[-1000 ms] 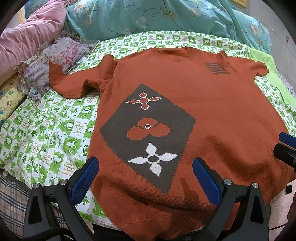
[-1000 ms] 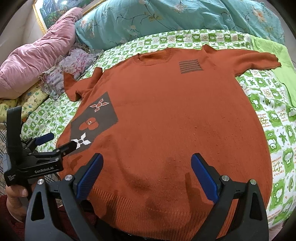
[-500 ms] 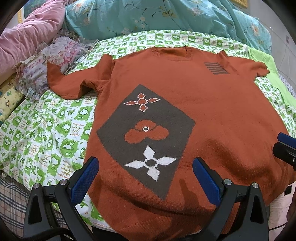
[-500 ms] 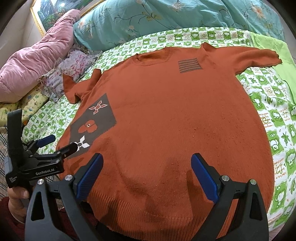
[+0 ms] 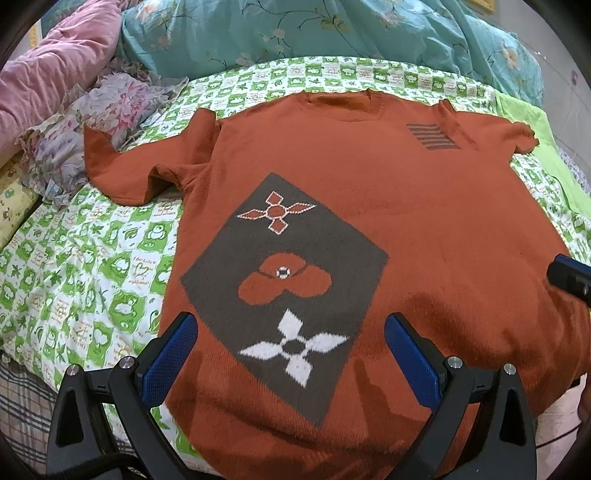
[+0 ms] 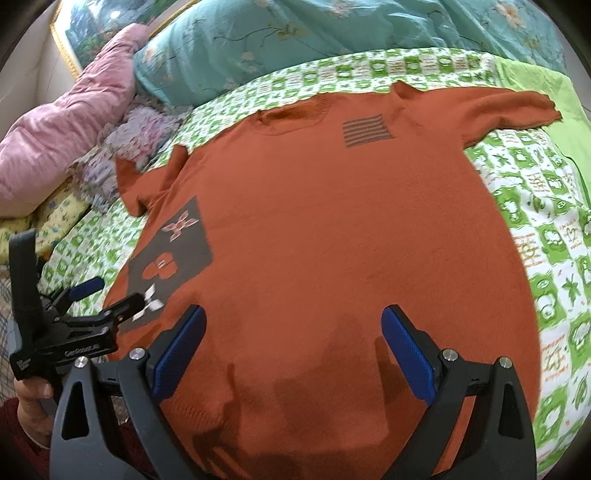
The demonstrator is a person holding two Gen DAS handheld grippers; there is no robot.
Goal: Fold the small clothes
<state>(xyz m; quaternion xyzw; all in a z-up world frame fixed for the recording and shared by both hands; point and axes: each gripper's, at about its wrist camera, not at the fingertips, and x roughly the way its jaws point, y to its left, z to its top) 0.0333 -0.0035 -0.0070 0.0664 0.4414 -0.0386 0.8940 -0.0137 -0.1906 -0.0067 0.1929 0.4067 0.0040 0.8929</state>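
A rust-orange knit sweater [image 5: 424,221] [image 6: 351,240] lies spread flat, front up, on a green-and-white checked bedsheet [image 5: 92,277]. It has a dark grey diamond patch with flower shapes [image 5: 284,273] [image 6: 173,251] and a small striped mark [image 5: 432,136] near the chest. My left gripper [image 5: 291,350] hovers open over the lower hem by the patch, holding nothing. My right gripper [image 6: 291,343] hangs open over the hem's middle, empty. The left gripper [image 6: 110,299] also shows at the left of the right wrist view, held by a hand.
A teal floral quilt [image 5: 332,33] lies behind the sweater, with a pink padded blanket [image 5: 48,74] and a frilly floral cloth [image 5: 92,122] at the left. A light green garment [image 6: 535,88] lies at the right by the sleeve. The bed's near edge runs under the hem.
Both grippers have moved a little forward and lower over the sweater's hem. Both have stayed open. The sweater has not moved.
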